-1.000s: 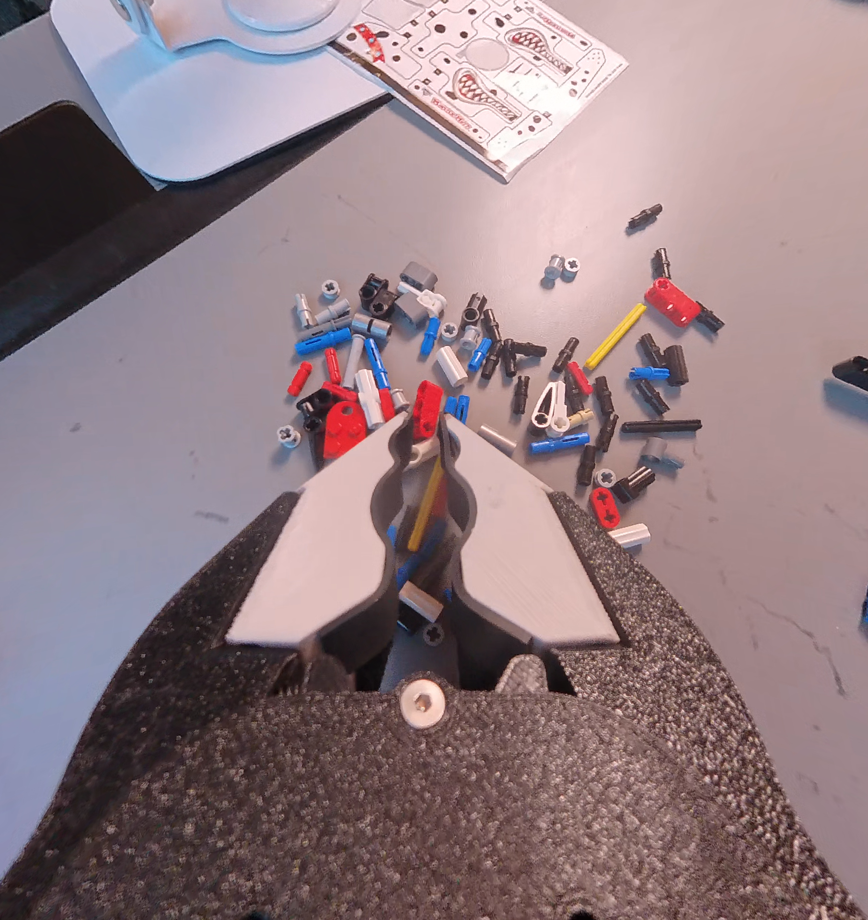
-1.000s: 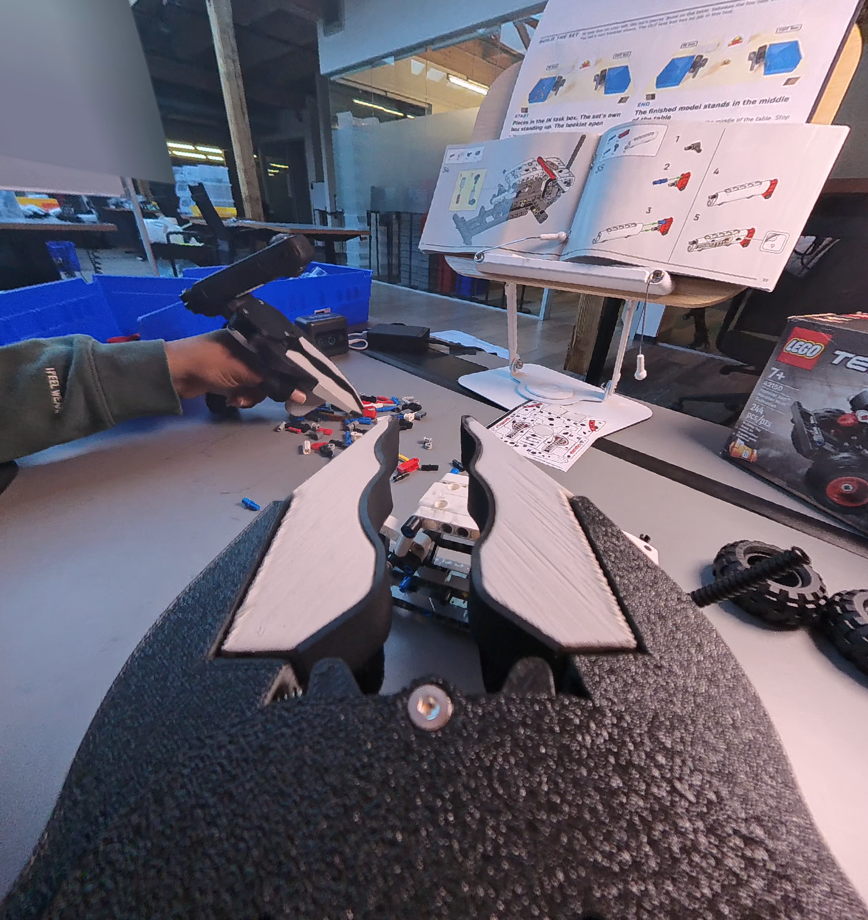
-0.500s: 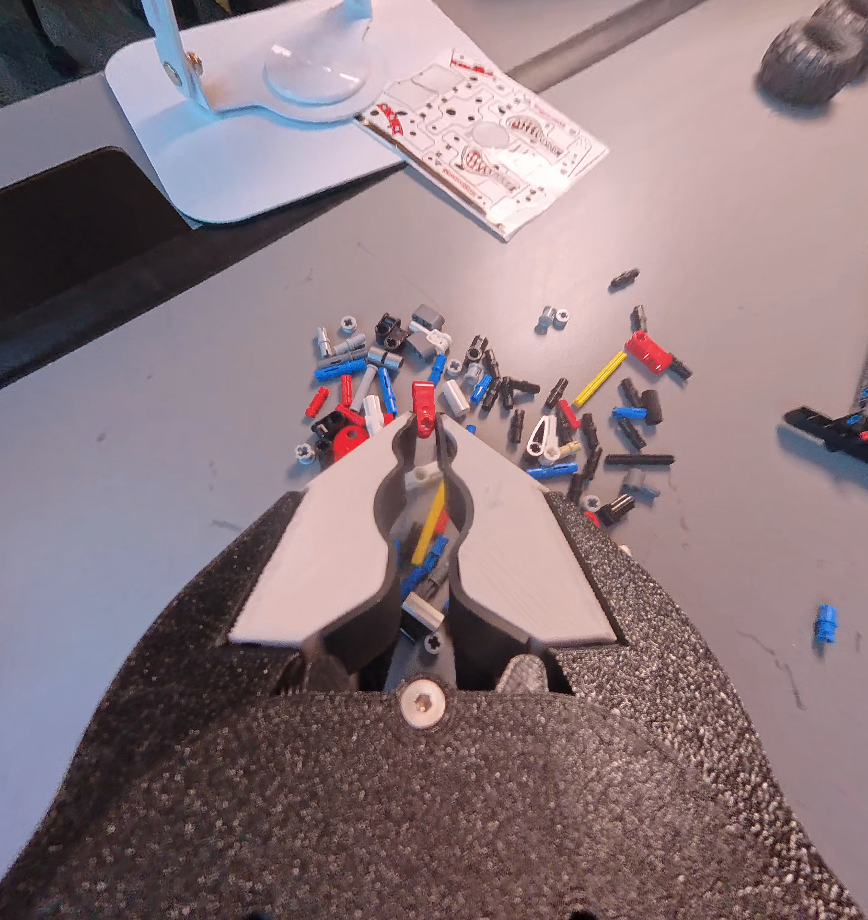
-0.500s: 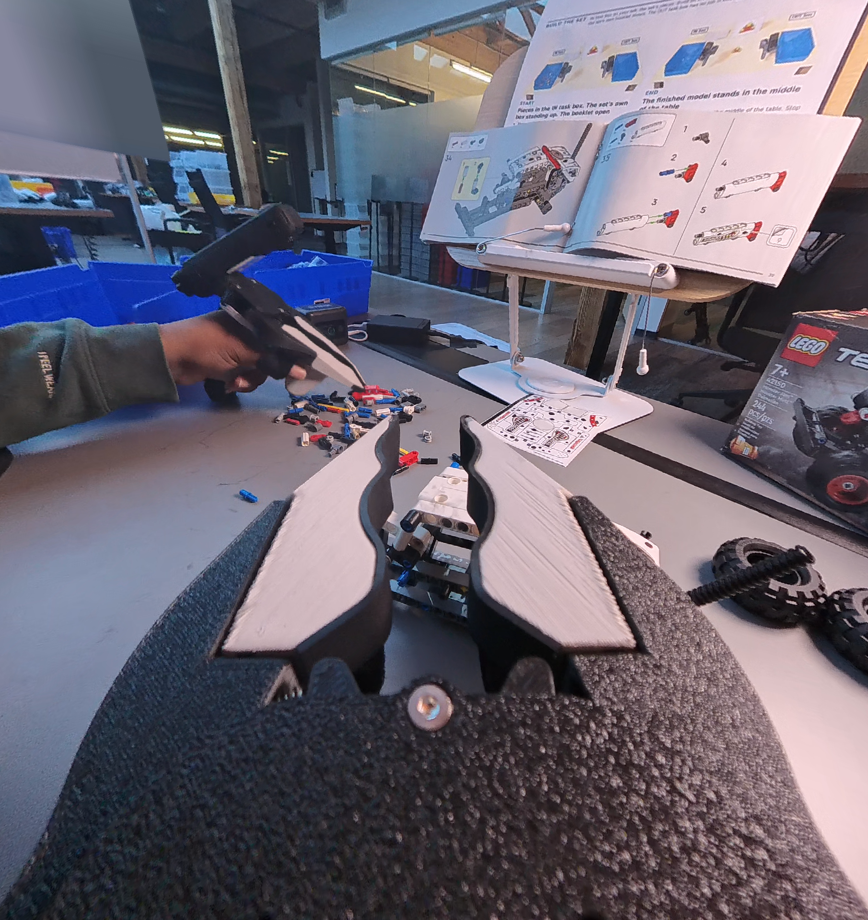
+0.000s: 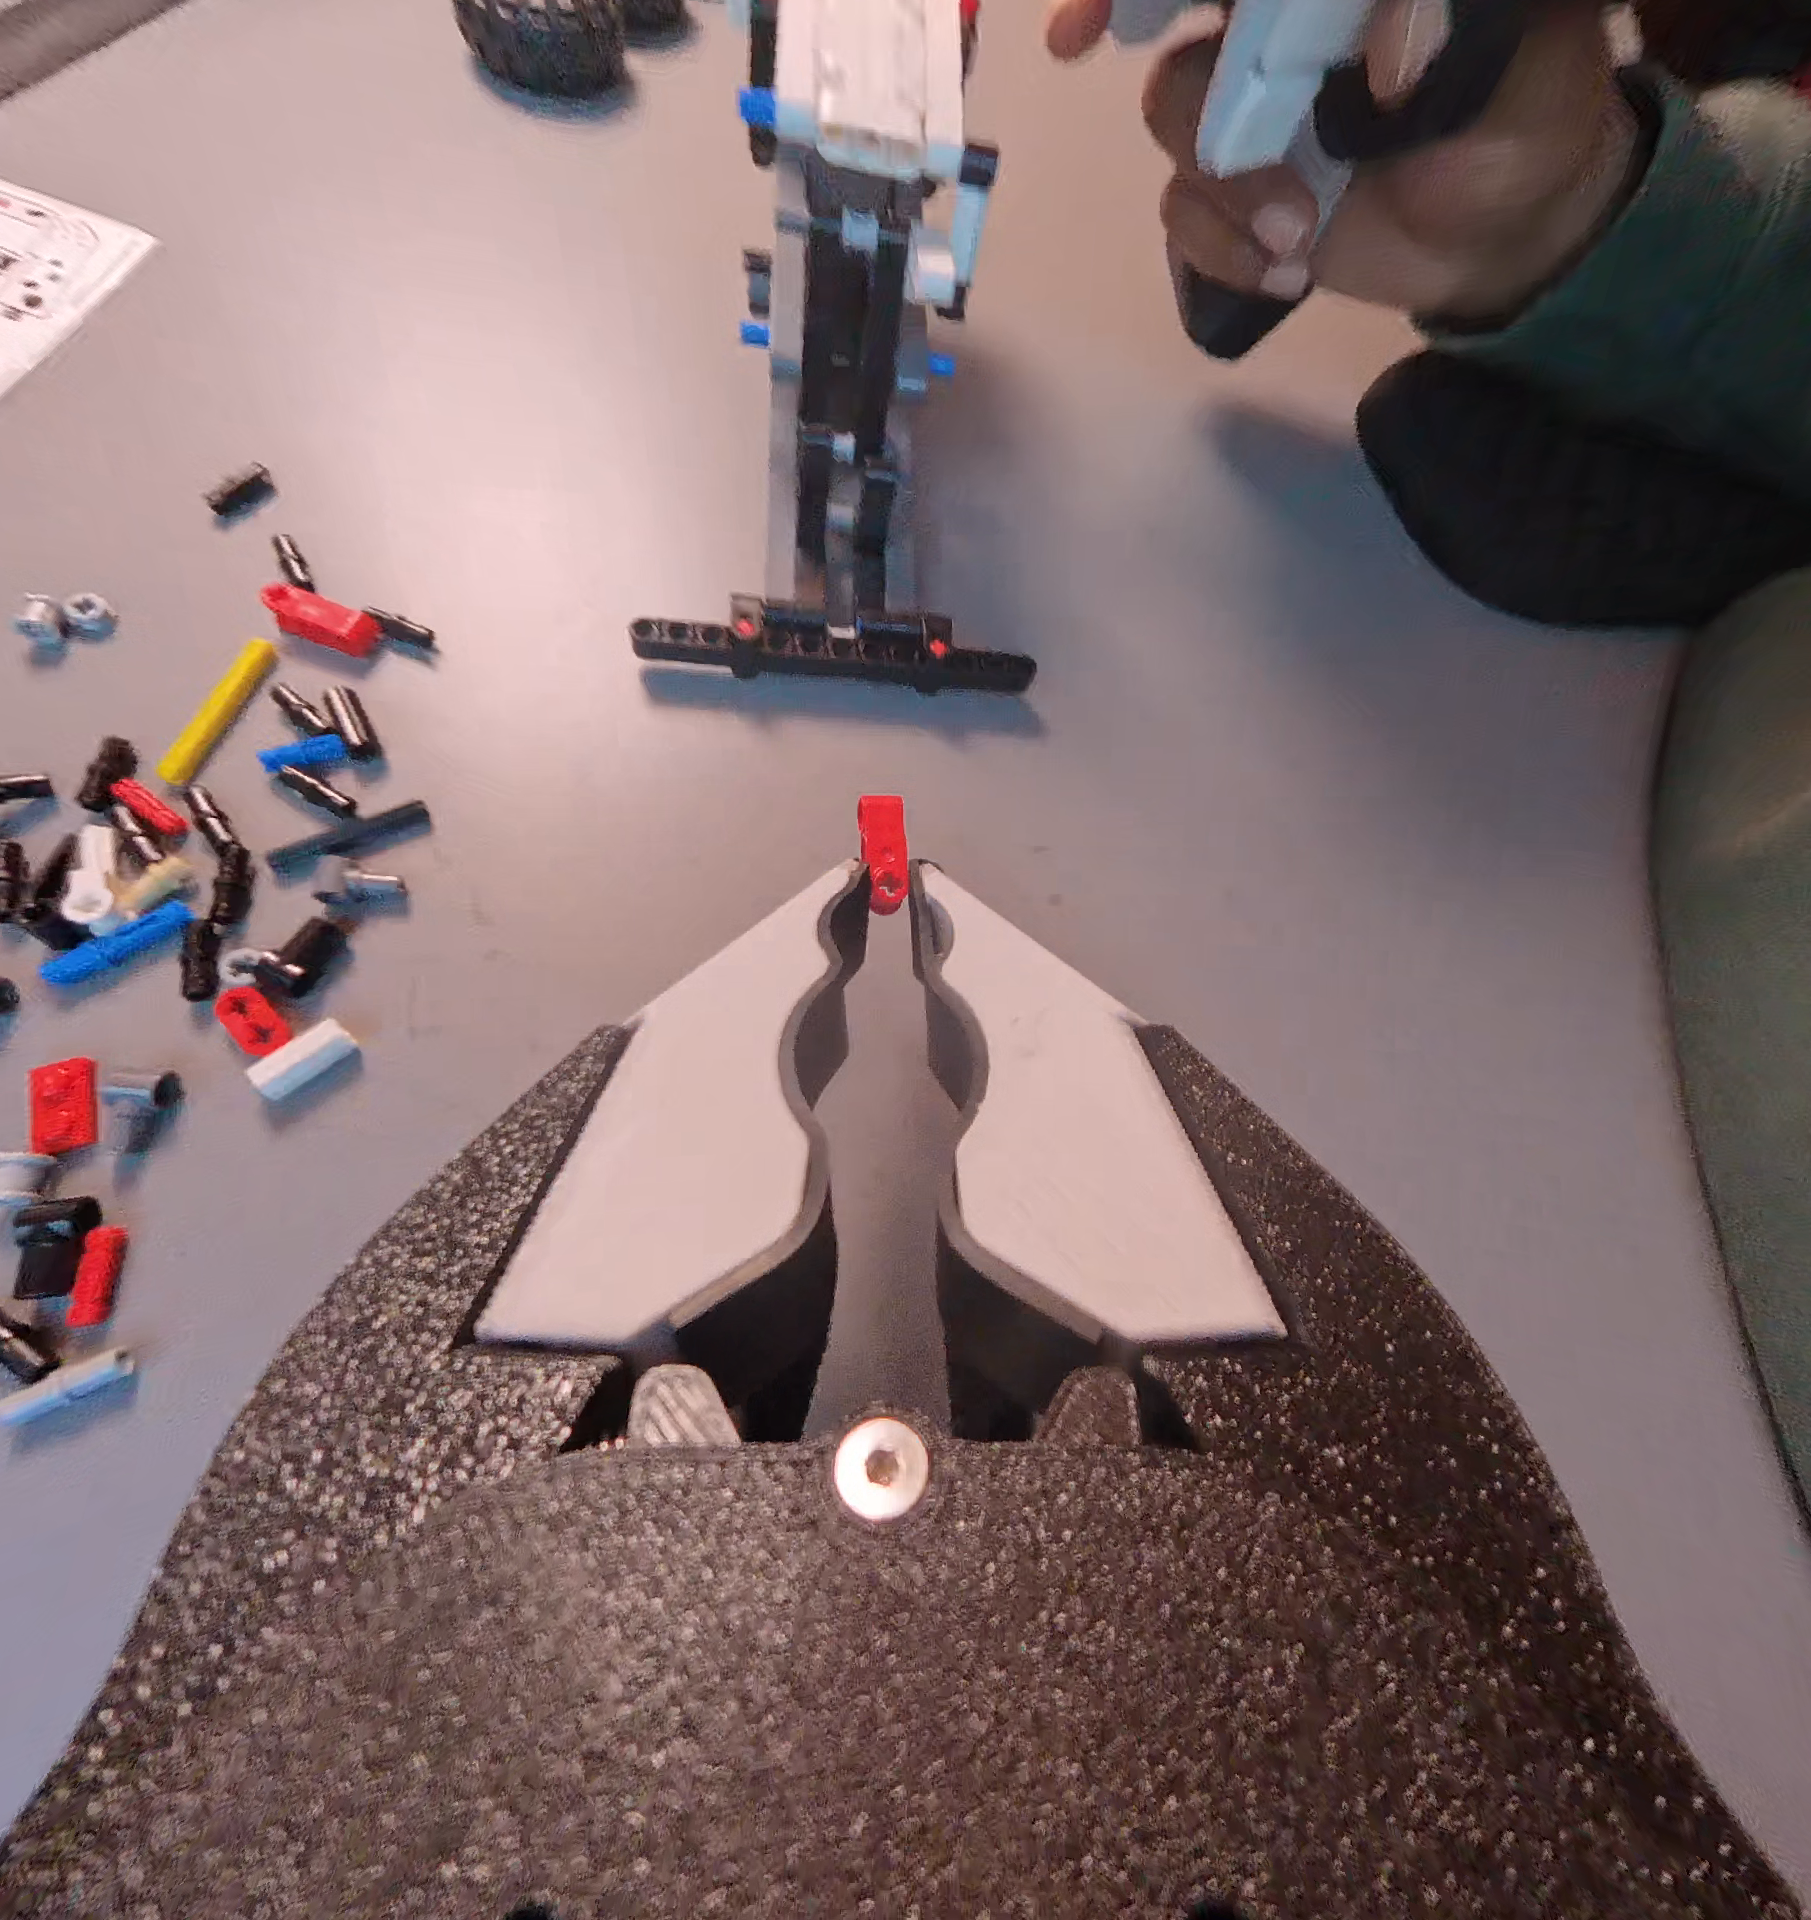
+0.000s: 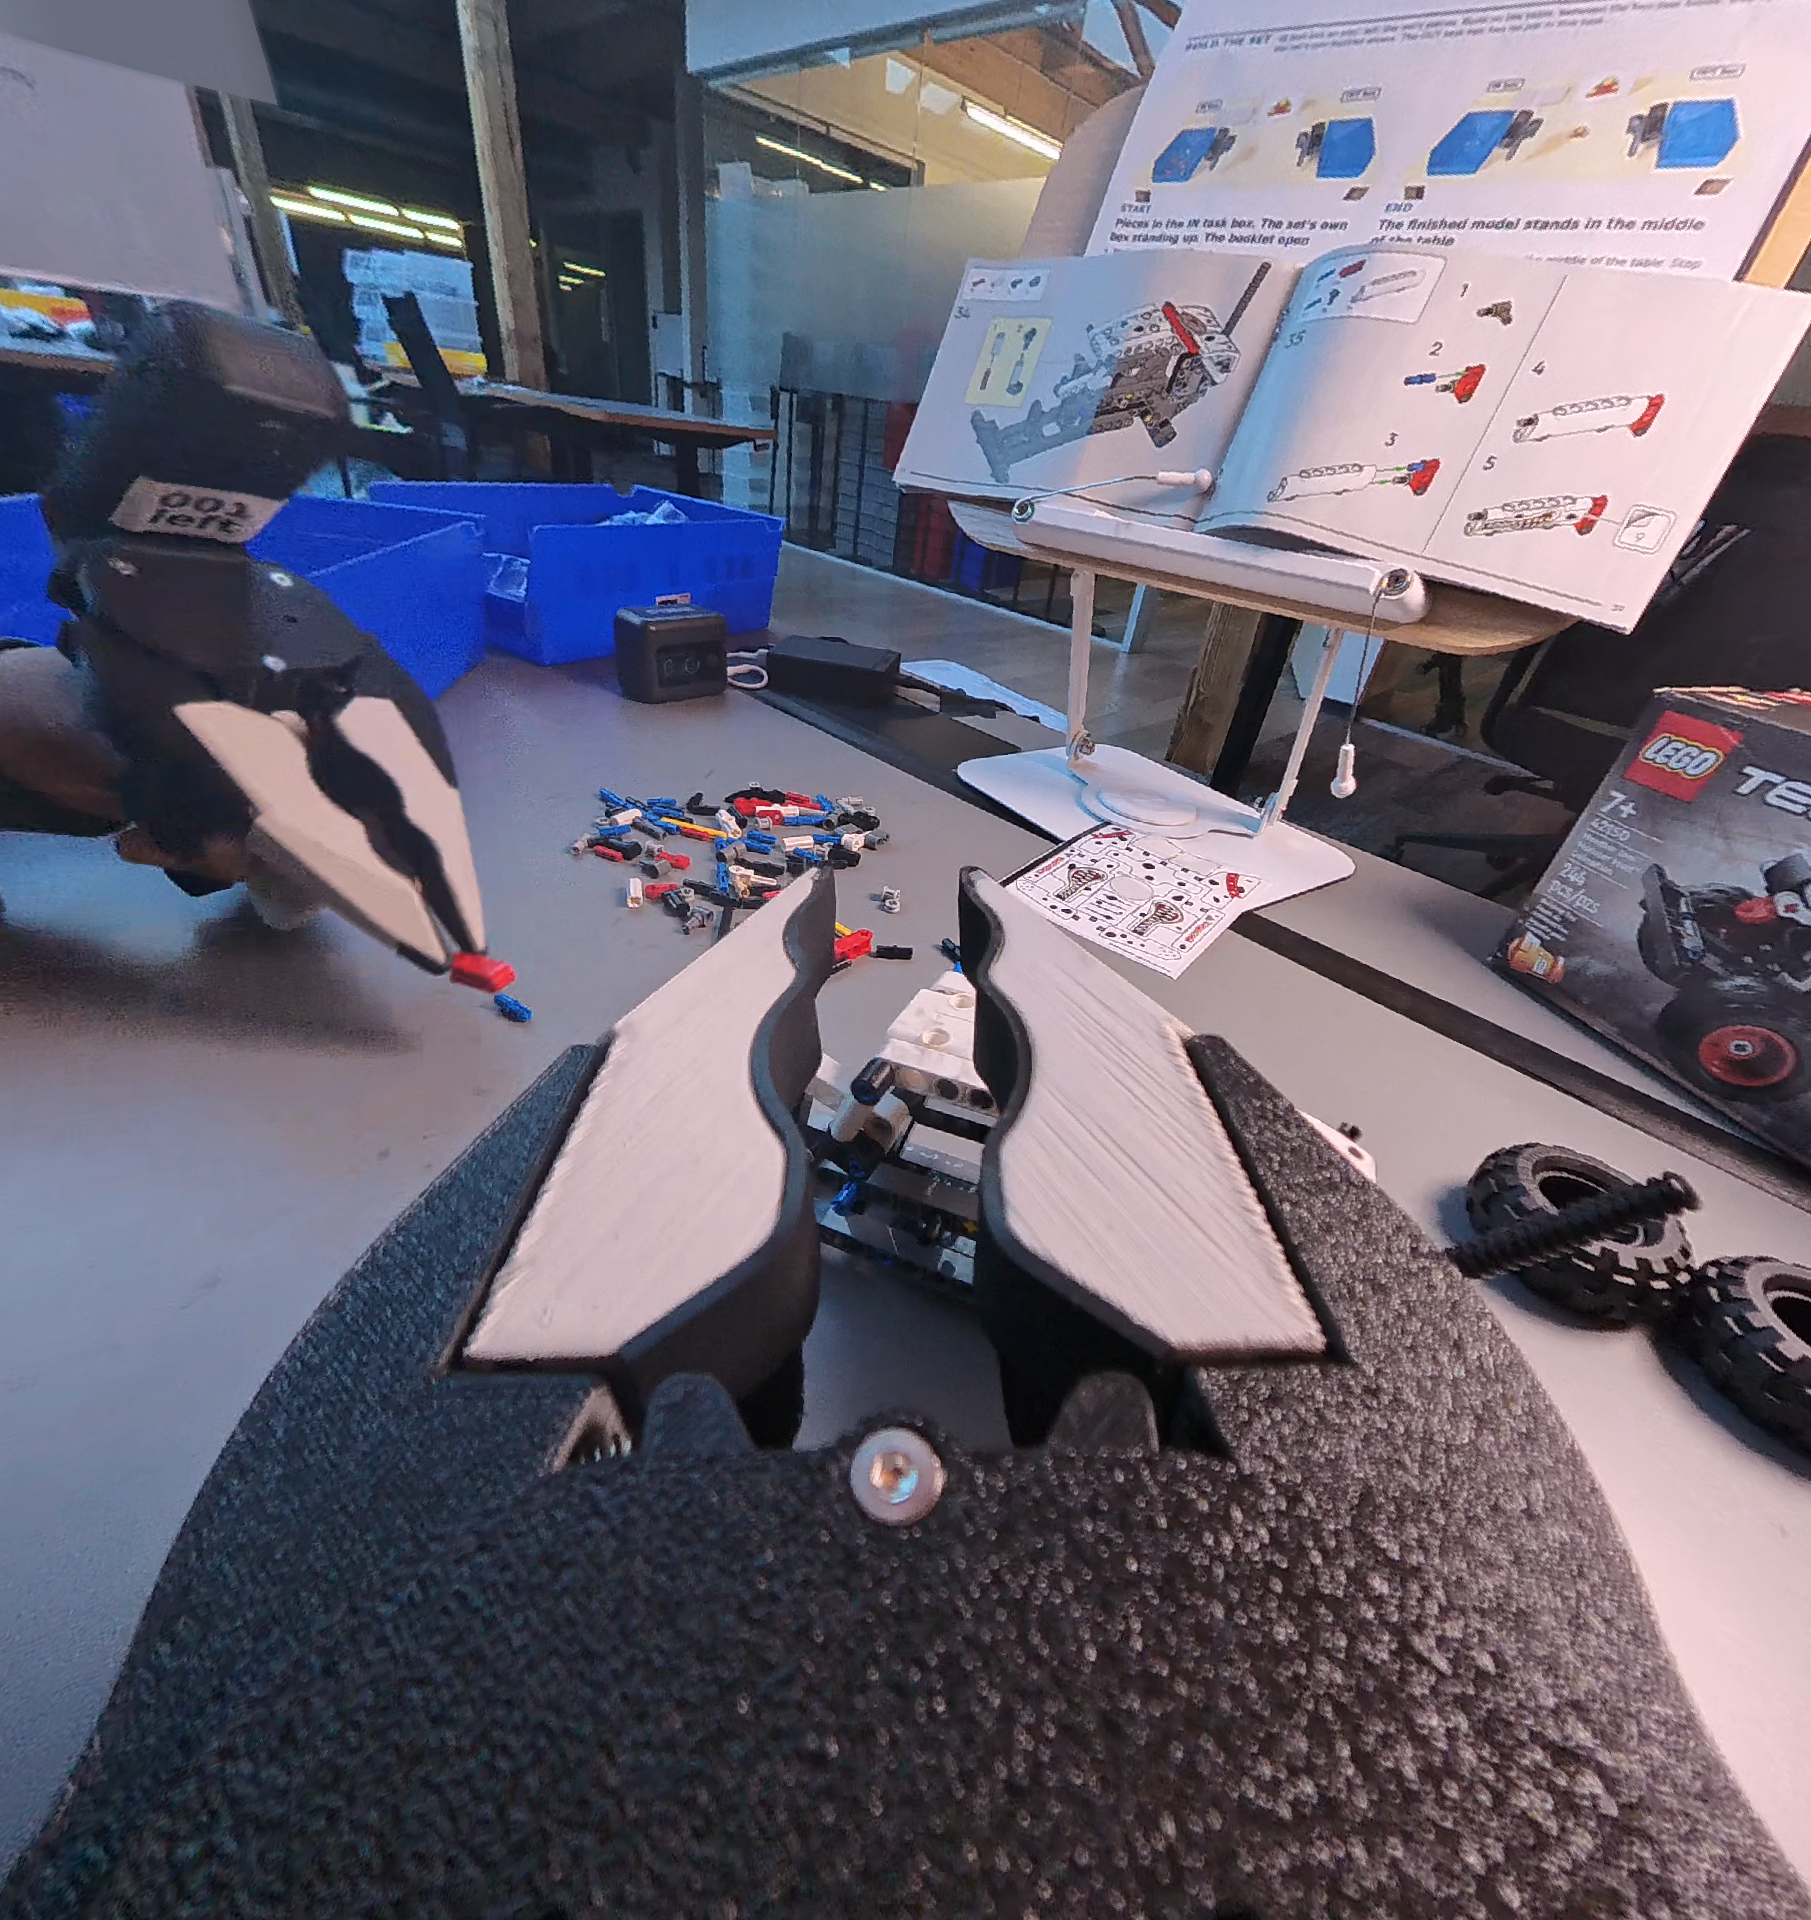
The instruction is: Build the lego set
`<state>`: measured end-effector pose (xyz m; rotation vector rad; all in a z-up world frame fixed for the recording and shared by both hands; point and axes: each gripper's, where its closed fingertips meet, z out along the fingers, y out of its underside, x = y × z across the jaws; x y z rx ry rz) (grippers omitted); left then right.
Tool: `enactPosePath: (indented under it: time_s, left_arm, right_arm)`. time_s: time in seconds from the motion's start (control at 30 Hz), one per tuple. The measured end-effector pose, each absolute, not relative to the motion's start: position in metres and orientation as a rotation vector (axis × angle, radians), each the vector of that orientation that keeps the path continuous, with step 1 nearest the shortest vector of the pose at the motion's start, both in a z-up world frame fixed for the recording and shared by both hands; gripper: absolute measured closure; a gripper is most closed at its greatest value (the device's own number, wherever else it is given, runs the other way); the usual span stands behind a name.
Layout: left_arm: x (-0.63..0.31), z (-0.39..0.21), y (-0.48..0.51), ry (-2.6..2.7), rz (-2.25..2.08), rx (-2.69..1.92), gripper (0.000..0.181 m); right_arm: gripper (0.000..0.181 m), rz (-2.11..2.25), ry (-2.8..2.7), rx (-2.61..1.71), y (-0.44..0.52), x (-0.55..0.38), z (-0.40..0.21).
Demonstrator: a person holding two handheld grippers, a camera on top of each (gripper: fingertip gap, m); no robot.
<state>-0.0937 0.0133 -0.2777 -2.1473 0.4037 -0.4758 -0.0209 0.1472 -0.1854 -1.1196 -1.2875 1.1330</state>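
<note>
Lifted away from the loose pieces (image 5: 153,883), the left gripper (image 5: 888,868) pinches a small red connector (image 5: 883,852); the right gripper (image 6: 896,894), fingers apart, straddles the half-built model (image 6: 922,1101).

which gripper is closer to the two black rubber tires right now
Right. The right gripper sits beside the black rubber tires, over the half-built model; the left gripper hangs farther away.

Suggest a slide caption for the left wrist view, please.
Left gripper carries a small red connector piece from the loose parts pile toward the partly built chassis.
</note>
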Motion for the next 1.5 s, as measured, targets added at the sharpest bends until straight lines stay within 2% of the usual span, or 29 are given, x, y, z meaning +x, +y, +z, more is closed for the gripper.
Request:
enactPosePath:
  time_s: [0.17,0.5,0.63,0.83,1.0,1.2,1.33,1.5]
  left_arm:
    - [-0.09,-0.302,0.002,0.526,-0.31,-2.249,0.174]
    - [-0.096,-0.313,0.0,0.54,-0.283,-2.289,0.174]
    - [-0.096,-0.315,-0.001,0.532,-0.3,-2.296,0.167]
    - [-0.109,-0.289,0.003,0.399,-0.372,-2.188,0.158]
    - [-0.172,-0.26,0.015,0.06,-0.179,-2.051,0.153]
    - [-0.225,-0.287,0.005,-0.192,0.012,-2.166,0.159]
    - [-0.226,-0.3,0.012,-0.119,0.054,-2.226,0.172]
    - [-0.197,-0.297,0.037,0.057,-0.01,-2.218,0.177]
  right_arm:
    - [0.158,1.104,-1.298,-1.117,0.147,-0.021,-0.188]
    - [0.158,1.086,-1.308,-1.125,0.149,-0.022,-0.192]
    - [0.158,1.085,-1.314,-1.121,0.148,-0.022,-0.193]
    - [0.158,1.094,-1.307,-1.116,0.148,-0.021,-0.19]
    - [0.158,1.102,-1.314,-1.116,0.145,-0.022,-0.19]
    - [0.159,1.102,-1.326,-1.103,0.142,-0.022,-0.19]
    - [0.159,1.107,-1.332,-1.095,0.14,-0.022,-0.189]
    - [0.159,1.107,-1.338,-1.094,0.139,-0.022,-0.189]
